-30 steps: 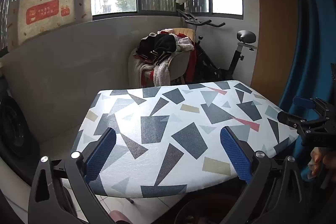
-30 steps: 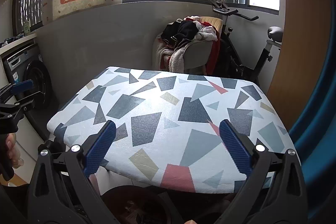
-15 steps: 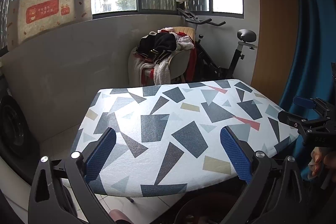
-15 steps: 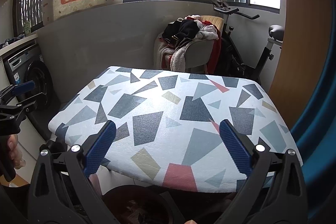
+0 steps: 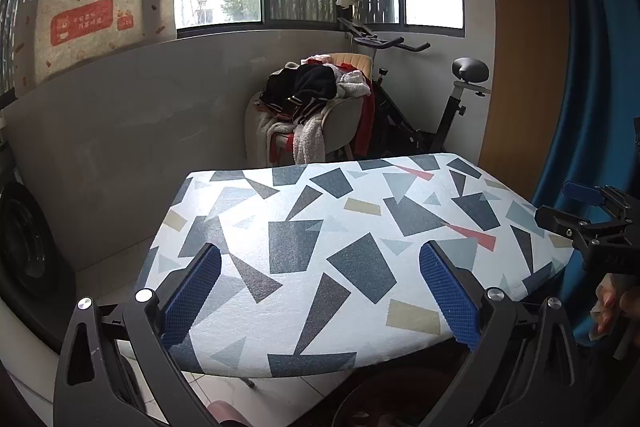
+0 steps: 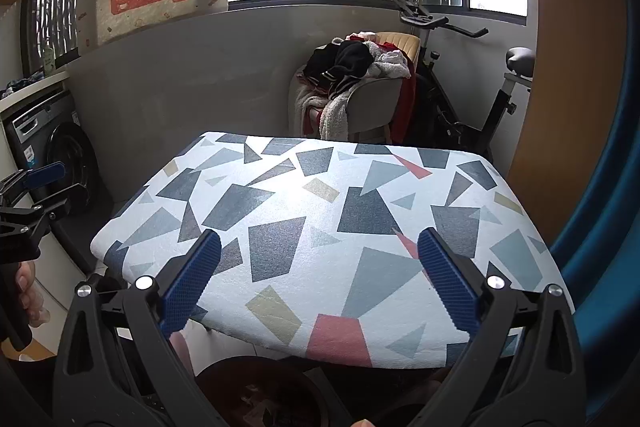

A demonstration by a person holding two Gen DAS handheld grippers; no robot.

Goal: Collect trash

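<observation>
The table [image 5: 360, 227] [image 6: 320, 211] wears a white cover printed with grey, beige and red shapes, and no trash shows on it. My left gripper [image 5: 320, 267] is open over the near edge, its blue pads [image 5: 196, 287] wide apart and holding nothing. My right gripper [image 6: 320, 251] is likewise open and holding nothing above the near edge. Below that edge sits a dark round bin [image 6: 260, 391] [image 5: 384, 403] with some scraps inside. Each gripper also shows at the rim of the other's view: the right gripper [image 5: 592, 223] and the left gripper [image 6: 32, 195], each held by a hand.
A chair [image 5: 320, 107] piled with clothes stands behind the table, an exercise bike [image 5: 440, 107] beside it. A washing machine [image 6: 52, 155] is at the left, a blue curtain [image 5: 592, 67] at the right. A low wall under the windows closes off the back.
</observation>
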